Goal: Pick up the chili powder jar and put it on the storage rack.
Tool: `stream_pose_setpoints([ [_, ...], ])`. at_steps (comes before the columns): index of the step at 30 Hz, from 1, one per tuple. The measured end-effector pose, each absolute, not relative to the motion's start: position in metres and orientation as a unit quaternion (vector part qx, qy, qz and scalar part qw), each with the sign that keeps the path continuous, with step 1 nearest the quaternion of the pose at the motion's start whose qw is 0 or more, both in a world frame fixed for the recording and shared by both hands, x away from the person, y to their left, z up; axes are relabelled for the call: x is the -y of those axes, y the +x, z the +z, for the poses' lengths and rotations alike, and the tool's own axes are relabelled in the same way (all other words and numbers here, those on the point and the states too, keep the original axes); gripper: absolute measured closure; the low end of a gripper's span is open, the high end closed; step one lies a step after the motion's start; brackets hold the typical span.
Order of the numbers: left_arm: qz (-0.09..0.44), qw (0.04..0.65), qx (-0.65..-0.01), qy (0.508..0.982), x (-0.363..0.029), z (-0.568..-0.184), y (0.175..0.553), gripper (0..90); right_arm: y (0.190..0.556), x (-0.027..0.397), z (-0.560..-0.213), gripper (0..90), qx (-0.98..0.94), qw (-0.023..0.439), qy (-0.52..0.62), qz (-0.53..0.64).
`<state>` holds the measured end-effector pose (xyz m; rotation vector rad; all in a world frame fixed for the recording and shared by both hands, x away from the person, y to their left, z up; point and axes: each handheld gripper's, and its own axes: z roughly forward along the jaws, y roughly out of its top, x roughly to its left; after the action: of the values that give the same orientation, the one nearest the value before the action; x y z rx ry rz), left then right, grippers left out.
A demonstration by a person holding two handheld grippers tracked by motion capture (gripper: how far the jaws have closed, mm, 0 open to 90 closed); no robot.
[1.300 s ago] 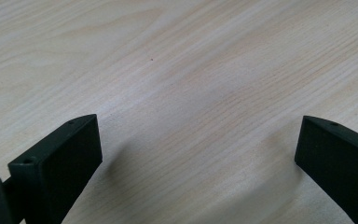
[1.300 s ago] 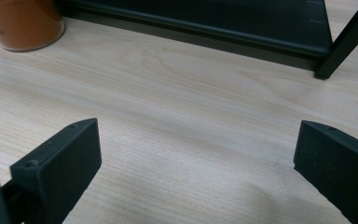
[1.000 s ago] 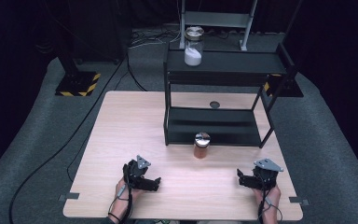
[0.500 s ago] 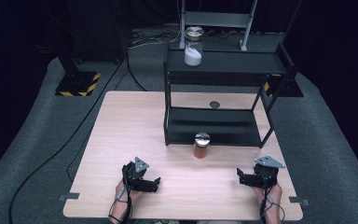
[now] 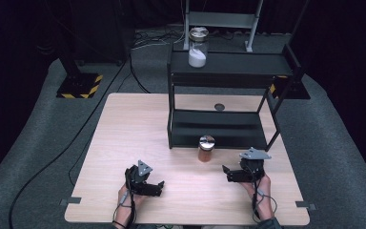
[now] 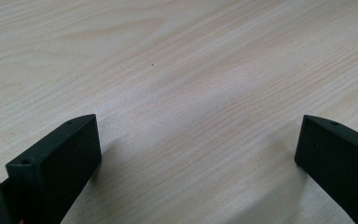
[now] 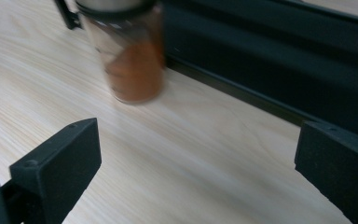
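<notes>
A small jar (image 5: 206, 148) of orange-brown powder with a silver lid stands on the wooden table (image 5: 124, 124), just in front of the black two-level shelf (image 5: 228, 64). A taller jar (image 5: 197, 47) of white powder stands on the shelf's top level. My right gripper (image 5: 227, 173) is open, a little right of and nearer than the small jar, jaws pointing left. In the right gripper view the blurred jar (image 7: 130, 51) lies ahead to the left of the open gripper (image 7: 198, 140). My left gripper (image 5: 159, 188) rests open near the front edge; bare wood lies between the jaws of the left gripper (image 6: 198, 140).
The shelf's lower level (image 5: 219, 126) is bare, and its base rail (image 7: 270, 60) runs close ahead of the right gripper. A dark round hole (image 5: 219, 107) sits in the tabletop behind the shelf. A hazard-striped stand base (image 5: 78, 86) and cables lie on the floor.
My right gripper has moved left and forward, closer to the small jar. The left gripper has barely shifted.
</notes>
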<state>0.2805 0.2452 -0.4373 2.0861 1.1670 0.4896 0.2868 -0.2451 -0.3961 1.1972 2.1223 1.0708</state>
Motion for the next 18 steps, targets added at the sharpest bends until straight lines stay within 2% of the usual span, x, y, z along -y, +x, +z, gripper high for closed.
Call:
stream_pose_setpoints([
  [18, 0.189, 0.344, -0.449, 0.803, -0.245, -0.437, 0.28, 0.0, 0.351, 0.191, -0.398, 0.0, -0.815, 0.2, 0.378, 0.392],
])
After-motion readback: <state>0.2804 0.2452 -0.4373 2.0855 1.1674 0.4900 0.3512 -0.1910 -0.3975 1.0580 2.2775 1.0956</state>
